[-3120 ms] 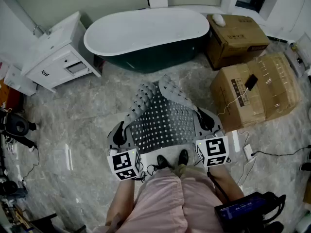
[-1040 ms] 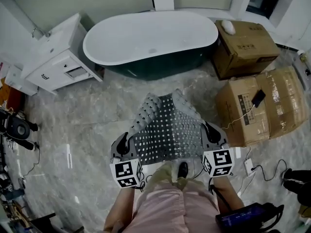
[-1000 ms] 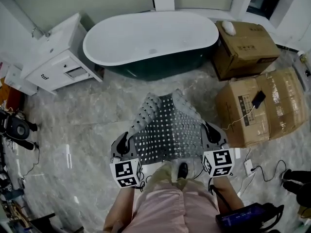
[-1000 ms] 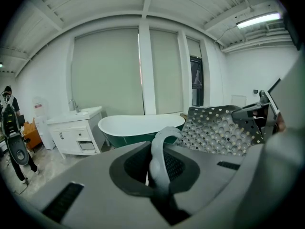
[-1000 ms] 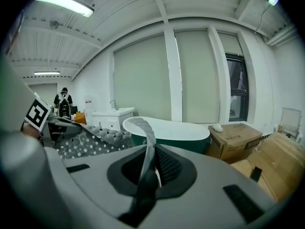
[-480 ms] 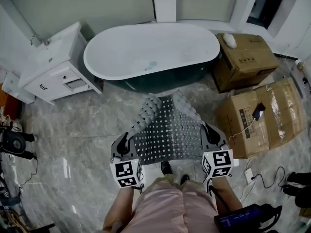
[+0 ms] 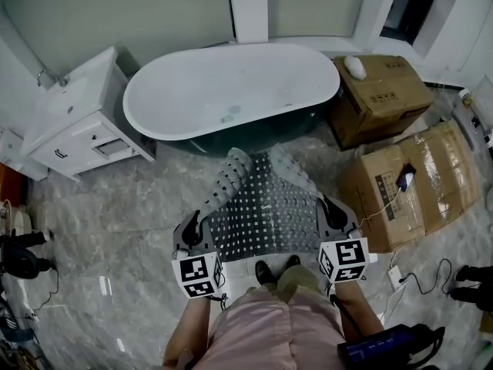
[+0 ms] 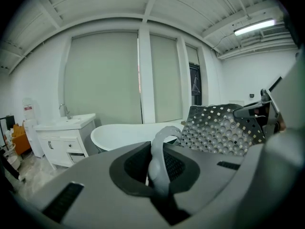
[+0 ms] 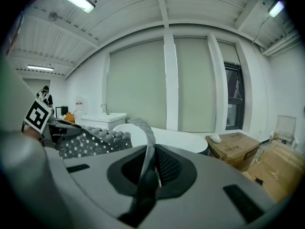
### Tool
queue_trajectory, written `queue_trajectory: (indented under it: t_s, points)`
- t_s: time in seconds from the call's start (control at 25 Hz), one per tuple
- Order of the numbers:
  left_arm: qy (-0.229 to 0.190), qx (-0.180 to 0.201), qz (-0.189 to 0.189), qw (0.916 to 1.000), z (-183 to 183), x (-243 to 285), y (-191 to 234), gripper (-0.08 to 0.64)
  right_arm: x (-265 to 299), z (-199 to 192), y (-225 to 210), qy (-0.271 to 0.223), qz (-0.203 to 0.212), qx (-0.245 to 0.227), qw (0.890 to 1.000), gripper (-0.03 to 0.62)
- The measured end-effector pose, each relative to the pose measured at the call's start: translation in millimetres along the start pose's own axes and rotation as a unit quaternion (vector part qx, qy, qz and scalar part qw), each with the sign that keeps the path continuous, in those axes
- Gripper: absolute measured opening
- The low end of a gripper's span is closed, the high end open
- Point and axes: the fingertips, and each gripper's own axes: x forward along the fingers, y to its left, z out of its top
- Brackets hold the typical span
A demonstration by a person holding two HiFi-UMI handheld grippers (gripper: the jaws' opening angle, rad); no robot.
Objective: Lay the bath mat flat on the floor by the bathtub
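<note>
Grey marble-look floor (image 7: 115,206) ran under a white oval bathtub (image 7: 231,91) at the far wall, w/ a white vanity cabinet (image 7: 77,129) to its left and two cardboard boxes (image 7: 385,91) to the right. Bath mat (image 7: 266,206) wasn't down yet: it hung stretched between both tools in front of the person's legs (image 7: 262,330), its far end curled up in two rolls just beside the tub's near side. Left gripper (image 7: 191,233) had its jaws clamped on the mat's left edge, and right gripper (image 7: 333,214) was clamped on the right edge. Vs approx 3 s earlier, the mat's far end had come much nearer the tub, and both grips were unchanged. Head view gave the layout but not the pinch. Left gripper view showed a fold of mat squeezed between the jaws, plus the mat's studded underside, the blinds (image 8: 105,80) and a ceiling strip light (image 8: 255,26). Right gripper view showed the same pinch on its side.
</note>
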Motion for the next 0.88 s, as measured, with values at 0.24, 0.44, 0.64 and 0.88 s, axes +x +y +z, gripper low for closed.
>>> queue_trajectory:
  t_s: [0.24,0.44,0.64,0.88]
  points:
    - [0.014,0.002,-0.005,0.9999,-3.7,11.8,-7.0,0.035,6.3,-5.2,-11.9,0.01,-0.005,0.007,1.0,0.026]
    - [0.029,0.006,-0.001,0.9996,-4.6,28.5,-16.9,0.035,18.3,-15.5,-26.8,0.02,0.001,0.014,1.0,0.026]
    - [0.036,0.015,0.002,0.9992,4.3,50.8,-28.9,0.035,37.2,-17.7,-48.4,0.024,0.008,0.023,0.999,0.026]
    - [0.048,0.022,0.007,0.9986,17.3,81.1,-41.1,0.035,64.0,-13.3,-76.9,0.028,0.017,0.031,0.999,0.026]
